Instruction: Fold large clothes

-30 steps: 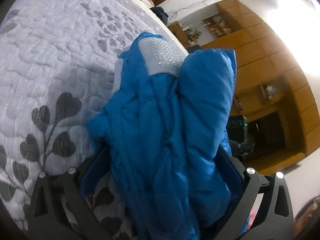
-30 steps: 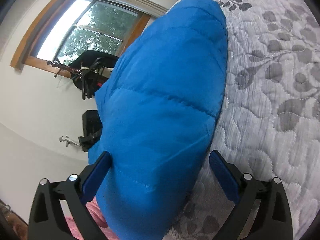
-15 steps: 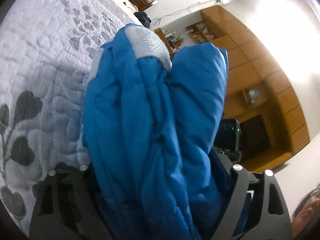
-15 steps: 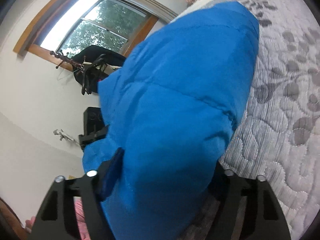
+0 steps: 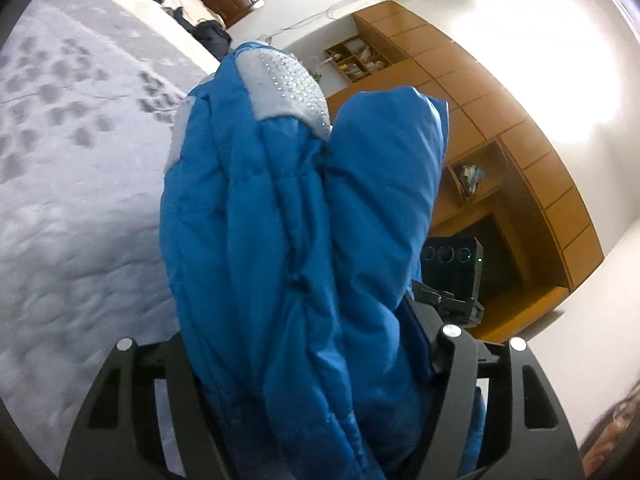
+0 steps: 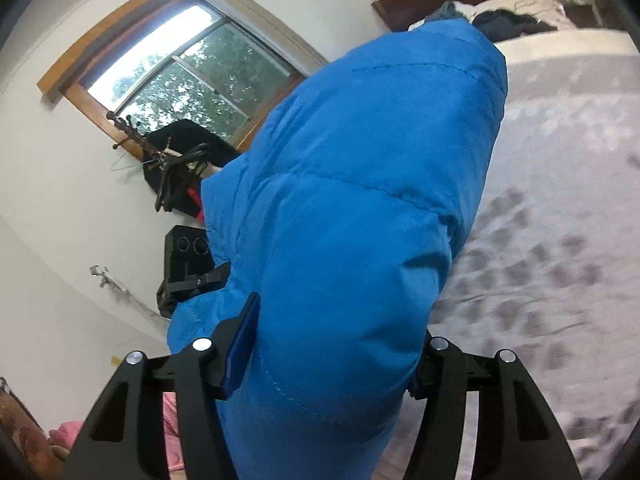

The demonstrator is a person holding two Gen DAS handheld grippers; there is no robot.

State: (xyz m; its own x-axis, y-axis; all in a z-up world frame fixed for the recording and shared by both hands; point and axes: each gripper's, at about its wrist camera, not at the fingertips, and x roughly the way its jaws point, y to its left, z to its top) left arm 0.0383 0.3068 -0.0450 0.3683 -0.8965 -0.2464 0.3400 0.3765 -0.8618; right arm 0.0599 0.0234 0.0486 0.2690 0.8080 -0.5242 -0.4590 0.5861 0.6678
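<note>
A bright blue padded jacket [image 5: 304,240] with a grey studded patch [image 5: 286,84] fills the middle of the left wrist view, bunched and raised above the bed. My left gripper [image 5: 308,364] is shut on its thick folds, the fingertips hidden by fabric. In the right wrist view the same blue jacket [image 6: 360,208] bulges between the fingers. My right gripper [image 6: 332,344] is shut on that puffy end, with one blue pad [image 6: 242,344] pressed into the cloth. Most of the jacket hangs off the bed.
A grey quilted bedspread [image 5: 60,184] with a leaf print covers the bed [image 6: 560,240]. Wooden cabinets [image 5: 500,140] and a black box on a stand [image 5: 452,256] sit beyond. A window [image 6: 180,64], a coat rack [image 6: 160,160] and piled clothes [image 6: 504,12] are in view.
Both grippers closed on the jacket, from wide open one second ago. The jacket has lifted off the bedspread, and both views tilted up toward the room.
</note>
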